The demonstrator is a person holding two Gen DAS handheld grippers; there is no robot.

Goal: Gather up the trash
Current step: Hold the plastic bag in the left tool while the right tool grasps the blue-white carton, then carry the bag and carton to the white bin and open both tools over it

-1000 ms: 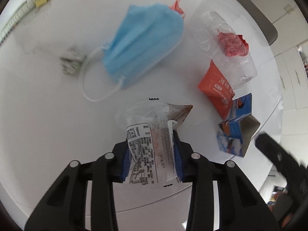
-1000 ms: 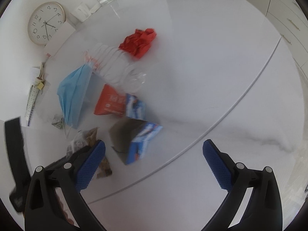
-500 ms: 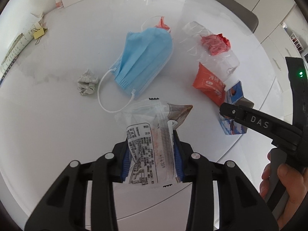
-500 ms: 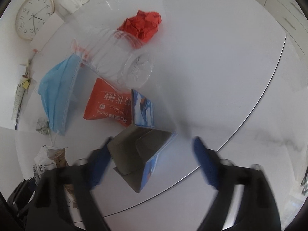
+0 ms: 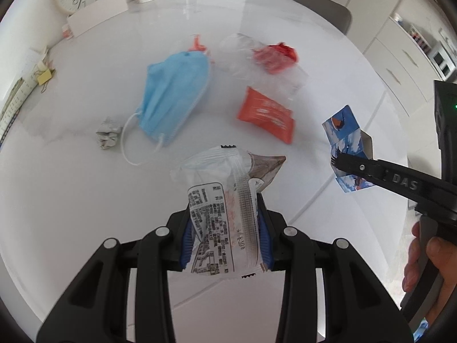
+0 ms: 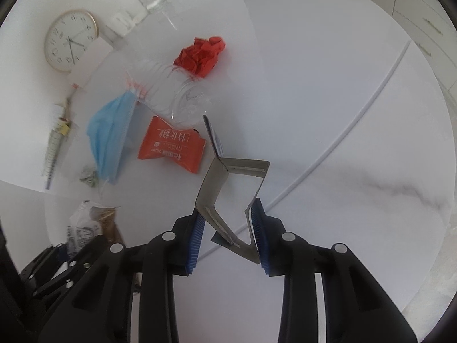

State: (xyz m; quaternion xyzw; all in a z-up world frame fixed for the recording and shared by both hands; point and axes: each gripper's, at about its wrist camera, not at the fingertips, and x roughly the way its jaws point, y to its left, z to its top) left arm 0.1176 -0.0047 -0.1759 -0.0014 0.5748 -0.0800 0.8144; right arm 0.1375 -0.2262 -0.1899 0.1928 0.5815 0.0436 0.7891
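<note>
Left gripper [image 5: 225, 240], clenched on one crumpled clear snack wrapper [image 5: 220, 214], held above the white counter [image 5: 71, 200] near its front edge. Right gripper [image 6: 228, 240], closed against one flattened blue carton [image 6: 234, 188], its grey inner face showing, lifted near the counter's right edge. Lying on the counter toward its middle: one blue face mask [image 5: 174, 100], one orange sachet [image 5: 267, 117], one clear plastic bottle [image 6: 174, 94] on its side with nothing visible inside, one red paper ball [image 6: 202, 54] touching the bottle, one small grey paper wad [image 5: 108, 137] just beside the mask's ear loop.
</note>
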